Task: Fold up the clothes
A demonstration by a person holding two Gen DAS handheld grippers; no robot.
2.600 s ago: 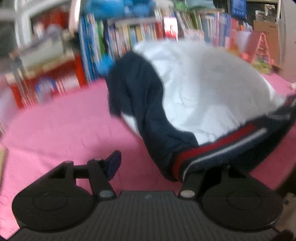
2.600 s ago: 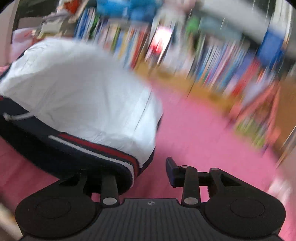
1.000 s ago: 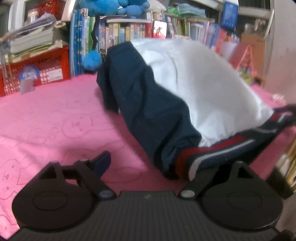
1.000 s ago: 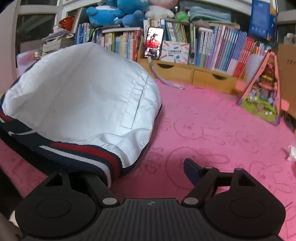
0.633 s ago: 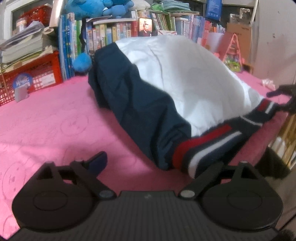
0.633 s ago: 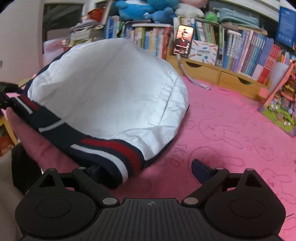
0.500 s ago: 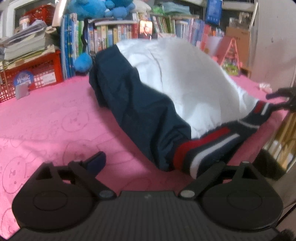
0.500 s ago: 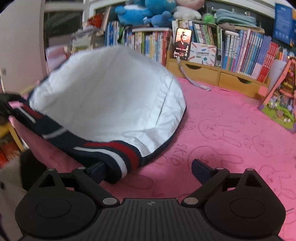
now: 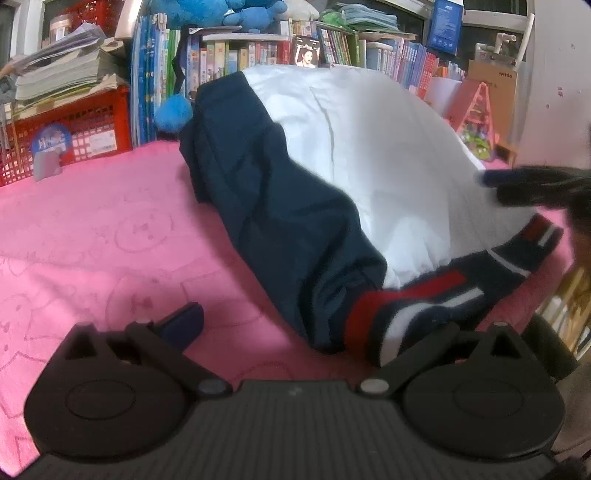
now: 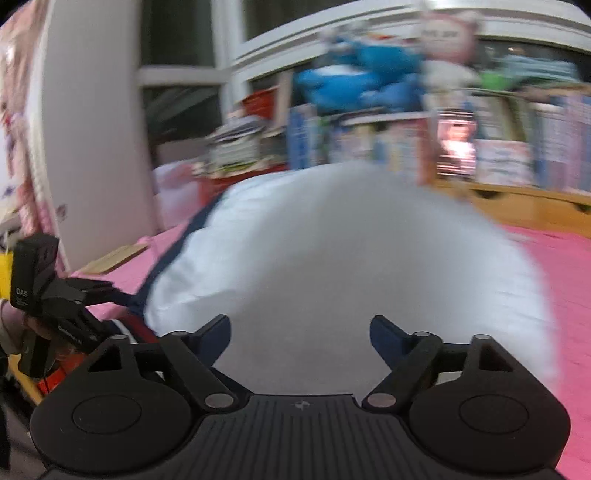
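A white jacket (image 9: 369, 147) with navy sleeves and a red, white and navy striped hem (image 9: 424, 299) lies folded on the pink cloth (image 9: 92, 229). My left gripper (image 9: 295, 328) is open; its right finger is hidden under the striped hem corner, its left finger rests on the pink cloth. My right gripper (image 10: 299, 332) is open and empty, hovering over the jacket's white back (image 10: 332, 251). It shows in the left wrist view (image 9: 517, 184) above the hem's far corner. The left gripper shows at the left of the right wrist view (image 10: 66, 295).
Bookshelves (image 9: 240, 55) with blue plush toys (image 9: 221, 11) line the far side. A red crate (image 9: 81, 125) with stacked papers stands at the left. A pink triangular toy (image 9: 476, 114) is at the right. The cloth's near edge drops off at the right (image 9: 535, 295).
My right gripper has let go of the striped hem corner and swung up and left over the white back. The left gripper has stayed at the hem.
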